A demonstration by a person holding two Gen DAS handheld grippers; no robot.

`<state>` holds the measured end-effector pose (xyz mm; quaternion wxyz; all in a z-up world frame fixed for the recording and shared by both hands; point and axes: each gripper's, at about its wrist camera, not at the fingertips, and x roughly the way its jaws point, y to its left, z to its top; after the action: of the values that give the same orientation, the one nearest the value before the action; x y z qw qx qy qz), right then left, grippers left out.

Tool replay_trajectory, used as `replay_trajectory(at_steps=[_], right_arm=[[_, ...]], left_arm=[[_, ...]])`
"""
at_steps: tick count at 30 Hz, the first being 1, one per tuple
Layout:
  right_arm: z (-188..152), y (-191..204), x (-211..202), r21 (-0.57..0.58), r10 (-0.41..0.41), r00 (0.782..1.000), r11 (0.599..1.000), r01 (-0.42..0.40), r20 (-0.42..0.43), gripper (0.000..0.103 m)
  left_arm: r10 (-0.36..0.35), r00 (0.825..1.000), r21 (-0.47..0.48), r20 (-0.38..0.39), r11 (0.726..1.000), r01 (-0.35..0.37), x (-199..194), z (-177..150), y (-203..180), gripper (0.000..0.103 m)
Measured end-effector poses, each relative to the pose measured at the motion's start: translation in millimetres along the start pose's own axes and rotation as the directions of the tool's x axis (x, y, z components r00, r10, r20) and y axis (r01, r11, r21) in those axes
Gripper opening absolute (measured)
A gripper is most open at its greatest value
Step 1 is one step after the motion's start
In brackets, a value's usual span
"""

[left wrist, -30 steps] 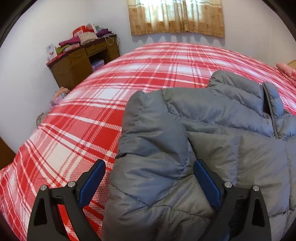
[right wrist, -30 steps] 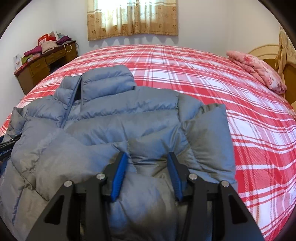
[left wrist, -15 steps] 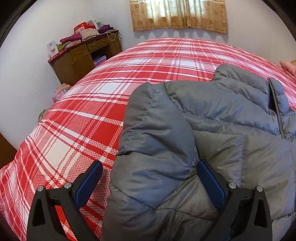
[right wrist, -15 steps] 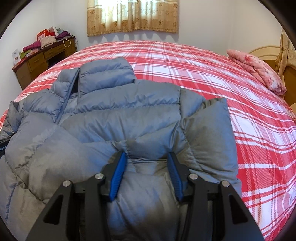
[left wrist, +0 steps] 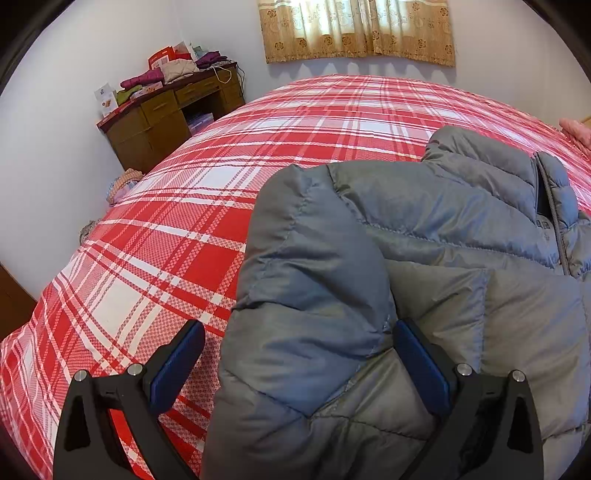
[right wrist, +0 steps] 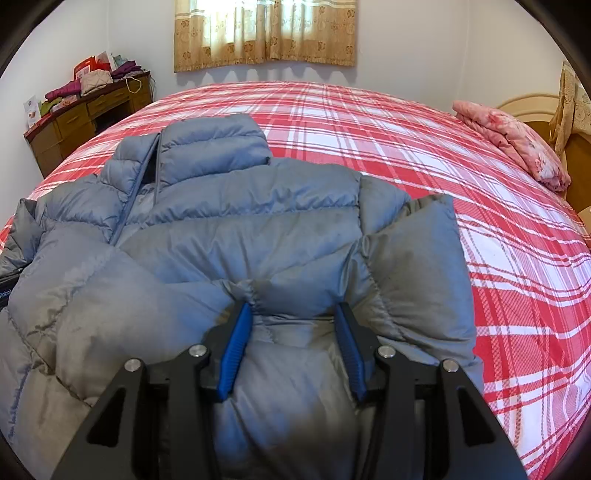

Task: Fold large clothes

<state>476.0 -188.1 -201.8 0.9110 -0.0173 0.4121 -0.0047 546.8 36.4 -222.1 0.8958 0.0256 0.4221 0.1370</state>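
Note:
A grey puffer jacket [left wrist: 424,229] lies front up on a red plaid bed [left wrist: 207,229], collar toward the window, both sleeves folded in over the body. My left gripper [left wrist: 299,358] is wide open and straddles the jacket's left folded sleeve and edge. The jacket also fills the right wrist view [right wrist: 236,236]. My right gripper [right wrist: 293,332] has its jaws partly closed around a pinch of padded fabric at the jacket's right side, next to the folded right sleeve [right wrist: 417,266].
A wooden desk [left wrist: 166,118] piled with clothes stands by the far left wall. A pink folded quilt [right wrist: 513,140] and a headboard [right wrist: 543,107] are at the bed's right. Curtains [right wrist: 266,33] hang at the back.
Both grippers have moved slightly forward over the jacket. The left jaws stay wide open, and the right jaws hold about the same width.

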Motion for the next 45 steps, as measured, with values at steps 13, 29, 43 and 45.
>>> replay_trajectory(at_steps=[13, 29, 43, 45], right_arm=[[56.2, -39.1, -28.3, 0.025, 0.138, 0.988, 0.99, -0.137, -0.073, 0.089], [193.9, -0.4, 80.6, 0.129, 0.114, 0.987, 0.987, -0.098, -0.117, 0.099], [159.5, -16.4, 57.5, 0.013, 0.22, 0.954, 0.975, -0.222, -0.203, 0.01], [149.1, -22.3, 41.2, 0.007, 0.226, 0.958, 0.974, -0.228, -0.176, 0.009]], left_arm=[[-0.139, 0.983, -0.027, 0.118, 0.989, 0.143, -63.7, 73.1, 11.3, 0.102], [-0.184, 0.976, -0.094, -0.113, 0.98, 0.173, 68.3, 189.5, -87.2, 0.102], [-0.419, 0.902, 0.121, -0.109, 0.895, 0.43, 13.6, 129.2, -75.0, 0.01], [-0.432, 0.899, 0.143, -0.07, 0.888, 0.438, -5.1, 116.8, -67.1, 0.01]])
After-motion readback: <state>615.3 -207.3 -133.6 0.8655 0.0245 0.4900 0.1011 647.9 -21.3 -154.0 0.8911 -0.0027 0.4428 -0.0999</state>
